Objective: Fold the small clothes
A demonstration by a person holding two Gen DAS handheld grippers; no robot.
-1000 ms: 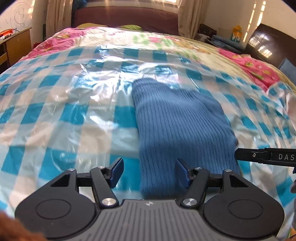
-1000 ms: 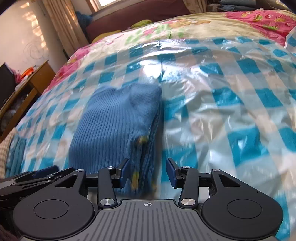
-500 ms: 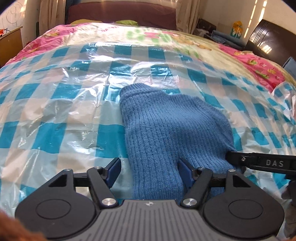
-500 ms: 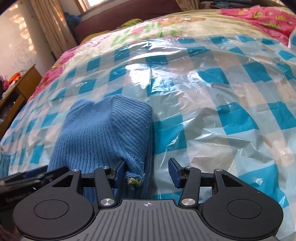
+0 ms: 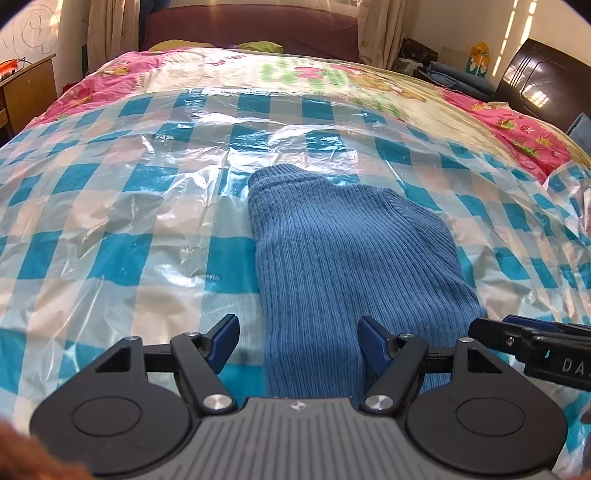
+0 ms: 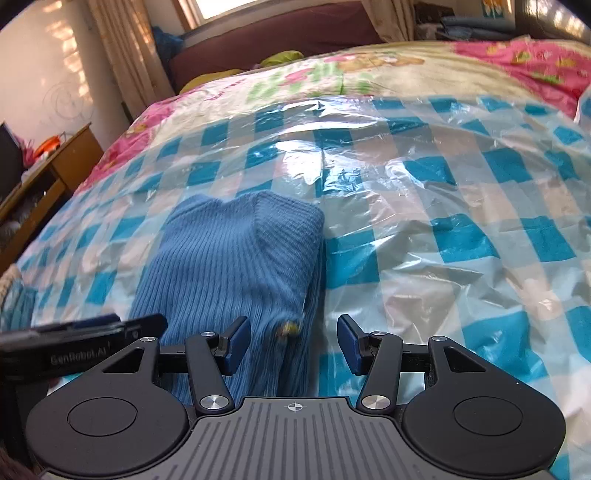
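Observation:
A folded blue ribbed knit garment point(image 5: 351, 251) lies flat on the checked plastic sheet point(image 5: 110, 221) over the bed. My left gripper point(image 5: 295, 328) stands open over its near left edge, the pads clear of the knit. In the right wrist view the garment point(image 6: 229, 258) fills the lower left, and my right gripper point(image 6: 293, 325) straddles its near right corner. Its jaws are opening, with the cloth between them but not pressed. Each gripper shows in the other's view: the right gripper point(image 5: 517, 332) at the right edge, the left gripper point(image 6: 92, 325) at the left.
A pink floral quilt point(image 5: 110, 85) covers the far half of the bed, up to a dark headboard point(image 5: 251, 26). A wooden desk point(image 6: 55, 166) stands to the left. On the right are a dark cabinet point(image 5: 543, 85) and folded blue cloth point(image 5: 458, 79).
Both pairs of jaws have widened. The right gripper has shifted so the garment's corner now sits loose between its fingers. The garment has settled flat.

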